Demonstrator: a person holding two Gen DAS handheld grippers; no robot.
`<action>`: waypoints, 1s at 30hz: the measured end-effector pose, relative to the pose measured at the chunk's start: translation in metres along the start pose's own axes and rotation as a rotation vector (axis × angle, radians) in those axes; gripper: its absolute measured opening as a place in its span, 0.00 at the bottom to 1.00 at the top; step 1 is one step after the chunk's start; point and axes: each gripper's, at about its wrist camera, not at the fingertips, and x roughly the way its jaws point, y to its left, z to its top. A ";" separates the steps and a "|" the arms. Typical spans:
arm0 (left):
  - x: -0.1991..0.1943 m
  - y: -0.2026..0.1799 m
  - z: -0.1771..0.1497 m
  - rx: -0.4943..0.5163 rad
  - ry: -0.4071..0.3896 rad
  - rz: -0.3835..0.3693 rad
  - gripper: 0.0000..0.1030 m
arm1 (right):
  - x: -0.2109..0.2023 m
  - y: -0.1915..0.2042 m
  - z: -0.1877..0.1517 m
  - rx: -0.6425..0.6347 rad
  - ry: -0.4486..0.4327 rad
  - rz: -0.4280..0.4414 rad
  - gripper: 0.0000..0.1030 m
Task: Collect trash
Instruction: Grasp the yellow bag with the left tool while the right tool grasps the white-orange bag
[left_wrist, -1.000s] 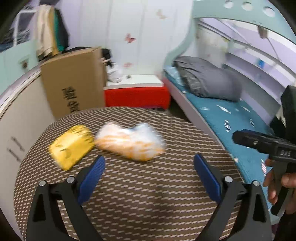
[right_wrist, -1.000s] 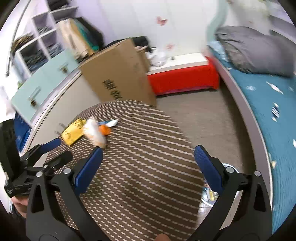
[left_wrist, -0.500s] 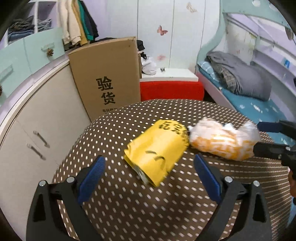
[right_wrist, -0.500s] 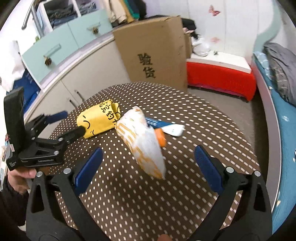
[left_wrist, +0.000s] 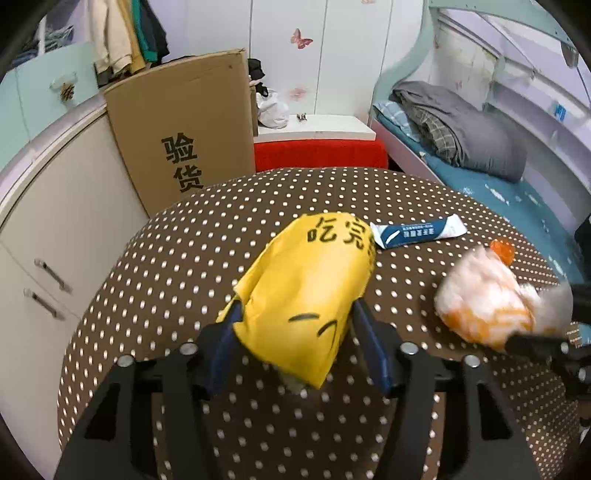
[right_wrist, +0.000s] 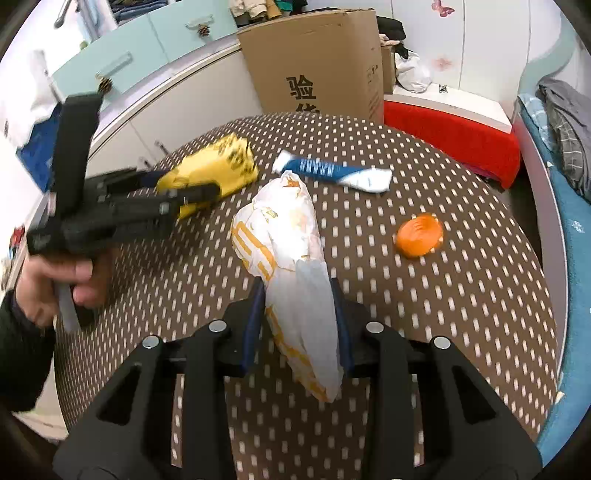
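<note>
Both grippers closing on trash on the dotted table (left_wrist: 177, 266).
Left view: my left gripper (left_wrist: 299, 332) has just been closing; its fingers hug the yellow bag (left_wrist: 310, 291) between them. Right view: my right gripper (right_wrist: 297, 317) has likewise narrowed onto the white-and-orange wrapper (right_wrist: 288, 258). Next I'd lift both clear.

yellow bag (left_wrist: 310, 291), white-orange wrapper (right_wrist: 291, 258), both gripped
</note>
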 end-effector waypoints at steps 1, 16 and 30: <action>-0.004 0.000 -0.003 -0.012 -0.003 -0.004 0.53 | -0.002 0.002 -0.007 -0.014 0.011 -0.008 0.45; -0.017 0.008 -0.025 -0.078 0.005 0.022 0.67 | 0.003 -0.007 -0.001 0.015 -0.030 0.039 0.62; -0.029 -0.016 -0.025 -0.071 -0.012 -0.004 0.57 | -0.039 -0.028 -0.008 0.113 -0.121 0.092 0.33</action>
